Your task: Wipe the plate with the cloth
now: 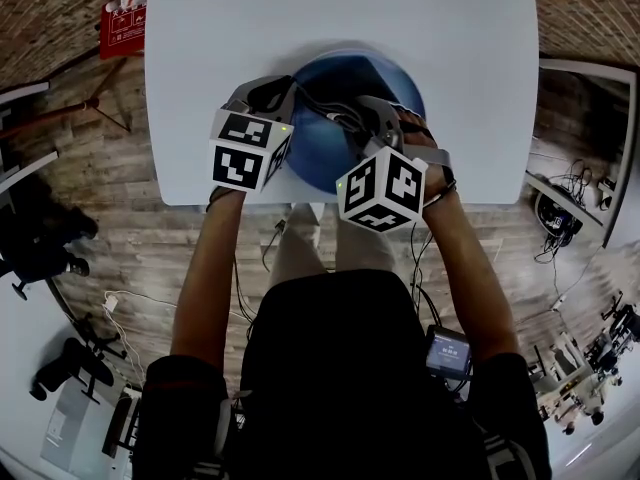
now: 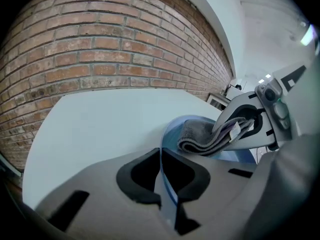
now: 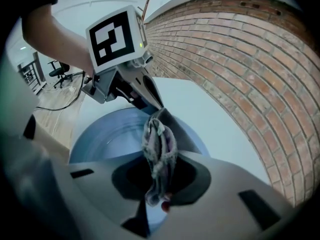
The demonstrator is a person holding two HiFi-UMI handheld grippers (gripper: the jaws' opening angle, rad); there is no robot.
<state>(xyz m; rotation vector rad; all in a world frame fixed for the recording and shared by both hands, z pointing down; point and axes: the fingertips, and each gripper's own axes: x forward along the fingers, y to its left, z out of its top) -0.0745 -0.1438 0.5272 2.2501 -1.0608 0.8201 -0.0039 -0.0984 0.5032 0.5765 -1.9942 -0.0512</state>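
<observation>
A blue plate [image 1: 340, 93] lies near the front edge of the white table [image 1: 200, 68]. My left gripper [image 1: 288, 108] is at the plate's left side. In the left gripper view its jaws are shut on the plate's rim [image 2: 167, 184], which runs edge-on between them. My right gripper [image 1: 365, 123] hangs over the plate's near right part, shut on a folded grey cloth [image 3: 159, 149]. The cloth [image 2: 200, 136] sticks out ahead of the right gripper [image 2: 250, 124] and rests on or just above the plate's inside [image 3: 105, 139]. The left gripper [image 3: 135, 91] shows across the plate.
The white table stretches far beyond the plate toward a brick wall [image 2: 100, 49]. A red sign [image 1: 122, 23] stands at the far left off the table. Office chairs [image 1: 40, 238] and cables lie on the wooden floor around me.
</observation>
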